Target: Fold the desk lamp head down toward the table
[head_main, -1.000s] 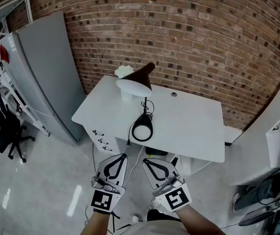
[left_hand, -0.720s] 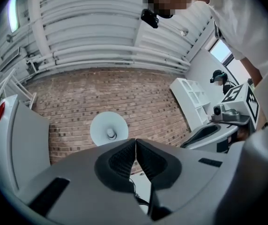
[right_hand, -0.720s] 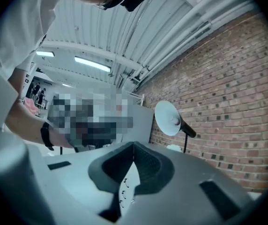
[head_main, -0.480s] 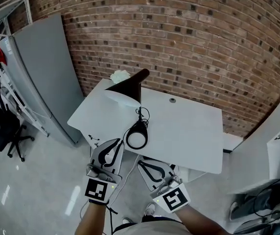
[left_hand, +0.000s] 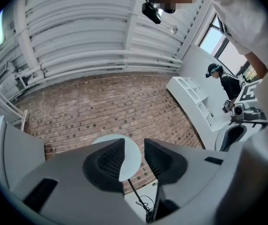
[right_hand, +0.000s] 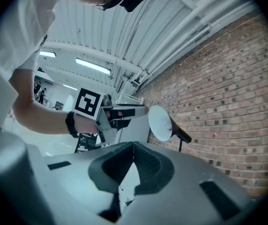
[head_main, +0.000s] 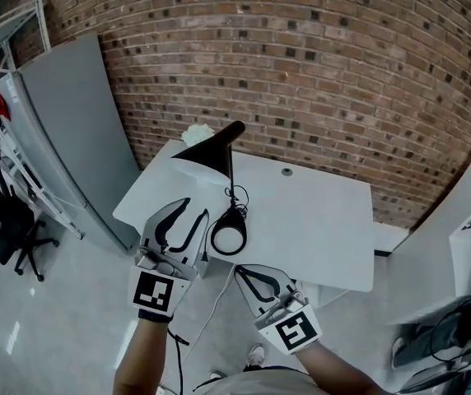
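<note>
Left gripper (head_main: 196, 208) higher, parting empty; one lamp (head_main: 207, 151)

The lamp (head_main: 215, 148) is black, the table (head_main: 318, 220) white, the brick wall (head_main: 318, 64) red-brown.

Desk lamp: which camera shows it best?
Head view: the whole desk lamp shows, shade, stem, base. Left gripper view: the tool covers part of its shade. Right gripper view: only shade and neck.

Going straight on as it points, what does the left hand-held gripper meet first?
Probably the black cone-shaped desk lamp head, its white inside framed by the left hand-held gripper, whose empty jaws have just been opening; depth unclear.
</note>
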The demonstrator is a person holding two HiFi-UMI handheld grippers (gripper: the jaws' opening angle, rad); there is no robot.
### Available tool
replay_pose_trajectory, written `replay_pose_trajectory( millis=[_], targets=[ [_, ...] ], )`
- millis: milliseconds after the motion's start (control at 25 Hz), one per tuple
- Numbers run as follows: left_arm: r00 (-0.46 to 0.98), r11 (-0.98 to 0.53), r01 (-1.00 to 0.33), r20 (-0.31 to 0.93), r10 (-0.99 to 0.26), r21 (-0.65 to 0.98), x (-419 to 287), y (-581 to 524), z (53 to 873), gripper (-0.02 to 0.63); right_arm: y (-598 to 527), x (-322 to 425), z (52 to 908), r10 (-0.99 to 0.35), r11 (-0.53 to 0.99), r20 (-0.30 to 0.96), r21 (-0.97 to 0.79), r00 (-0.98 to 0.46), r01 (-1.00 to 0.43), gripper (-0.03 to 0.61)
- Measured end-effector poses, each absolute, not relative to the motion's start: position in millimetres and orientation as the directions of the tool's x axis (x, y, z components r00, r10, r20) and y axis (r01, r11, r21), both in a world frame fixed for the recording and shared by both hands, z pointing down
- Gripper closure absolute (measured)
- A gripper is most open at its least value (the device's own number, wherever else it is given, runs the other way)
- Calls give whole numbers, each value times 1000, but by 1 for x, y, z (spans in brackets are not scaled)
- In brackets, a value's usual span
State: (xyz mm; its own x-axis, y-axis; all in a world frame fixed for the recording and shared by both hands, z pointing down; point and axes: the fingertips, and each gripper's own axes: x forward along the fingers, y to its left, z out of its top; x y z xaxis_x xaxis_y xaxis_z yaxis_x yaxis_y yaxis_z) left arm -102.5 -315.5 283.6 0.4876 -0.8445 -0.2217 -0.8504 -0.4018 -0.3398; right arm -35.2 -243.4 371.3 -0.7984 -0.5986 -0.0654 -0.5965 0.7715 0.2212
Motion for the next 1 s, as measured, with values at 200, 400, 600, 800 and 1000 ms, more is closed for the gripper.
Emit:
replay_pose_trajectory(
  millis=[200,400,600,800,1000],
  targets=[
    [506,-394,-823,-213,-836,-409,-99,-335,267,471,-246,-31,367,-608,763,-79,217,-790,-609,561],
    [510,-387,-817,-223,-831,-427,-102,-347,255,430,-247,-34,365,-606,765,-78,215,-792,-607,561],
    [515,-390,-817,-233,-825,-425,-102,-353,246,426,-250,-37,362,-610,760,-85,217,-788,-612,561],
    [518,-392,-819,-246,-819,-418,-104,-364,235,422,-260,-38,359,-614,758,-89,209,-784,-618,561],
    [524,-401,-819,-251,-814,-410,-104,-374,228,417,-267,-37,360,-621,755,-87,197,-779,-625,561]
  ],
)
